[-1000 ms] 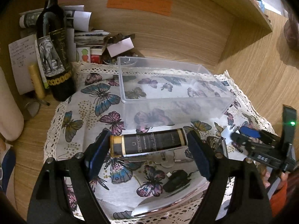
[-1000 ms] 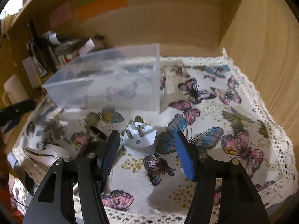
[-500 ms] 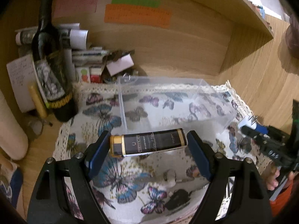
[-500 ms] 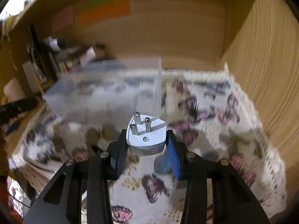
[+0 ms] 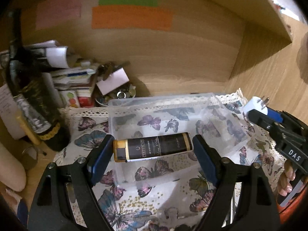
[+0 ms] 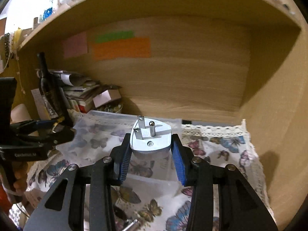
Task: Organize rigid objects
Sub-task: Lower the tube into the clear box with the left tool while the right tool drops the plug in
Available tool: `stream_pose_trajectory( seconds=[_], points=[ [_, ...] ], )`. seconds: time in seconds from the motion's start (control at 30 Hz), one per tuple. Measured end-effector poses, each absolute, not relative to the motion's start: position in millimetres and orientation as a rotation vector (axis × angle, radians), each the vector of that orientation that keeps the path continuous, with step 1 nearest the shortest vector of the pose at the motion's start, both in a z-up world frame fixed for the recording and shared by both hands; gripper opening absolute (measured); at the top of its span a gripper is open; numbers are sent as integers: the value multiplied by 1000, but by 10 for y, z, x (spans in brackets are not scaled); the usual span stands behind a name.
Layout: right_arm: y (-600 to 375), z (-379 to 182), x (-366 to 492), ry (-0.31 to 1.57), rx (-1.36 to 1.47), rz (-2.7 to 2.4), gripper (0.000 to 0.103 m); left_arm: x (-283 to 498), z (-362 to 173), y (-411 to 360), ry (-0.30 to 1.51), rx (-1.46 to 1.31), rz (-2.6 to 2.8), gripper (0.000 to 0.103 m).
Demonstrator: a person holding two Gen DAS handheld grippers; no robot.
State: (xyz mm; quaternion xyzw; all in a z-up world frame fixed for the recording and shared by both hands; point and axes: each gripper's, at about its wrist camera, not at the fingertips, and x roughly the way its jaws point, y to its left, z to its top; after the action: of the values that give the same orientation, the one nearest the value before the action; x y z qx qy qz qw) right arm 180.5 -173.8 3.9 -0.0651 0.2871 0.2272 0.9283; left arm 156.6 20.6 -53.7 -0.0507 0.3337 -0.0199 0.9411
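Observation:
My left gripper (image 5: 153, 150) is shut on a black and gold tube (image 5: 153, 149), held crosswise above the near part of a clear plastic box (image 5: 229, 129). My right gripper (image 6: 151, 150) is shut on a white three-pin plug adapter (image 6: 152, 140), pins pointing up, held in the air over the box's (image 6: 107, 115) near right side. The right gripper and adapter (image 5: 254, 105) also show at the right of the left wrist view. The left gripper (image 6: 55, 129) shows at the left of the right wrist view.
The box stands on a butterfly-print cloth (image 5: 132, 207) in a wooden alcove. A dark wine bottle (image 5: 32, 100), stacked papers and small boxes (image 5: 77, 80) fill the back left. Small metal items (image 5: 173, 213) lie on the cloth near the front edge.
The right gripper closed on the adapter and lifted it off the cloth toward the box. The left gripper carried the tube up and forward over the box.

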Motion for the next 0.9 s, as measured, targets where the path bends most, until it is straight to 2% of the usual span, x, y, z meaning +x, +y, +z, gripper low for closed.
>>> stream_pose_trajectory(
  seconds=[0.37, 0.9],
  points=[
    [-1506, -437, 2211, 761, -193, 485, 37, 2026, -873, 40, 816, -64, -78, 82],
    [-1415, -614, 2314, 813, -245, 483, 38, 2151, -977, -64, 839, -17, -70, 84]
  ],
)
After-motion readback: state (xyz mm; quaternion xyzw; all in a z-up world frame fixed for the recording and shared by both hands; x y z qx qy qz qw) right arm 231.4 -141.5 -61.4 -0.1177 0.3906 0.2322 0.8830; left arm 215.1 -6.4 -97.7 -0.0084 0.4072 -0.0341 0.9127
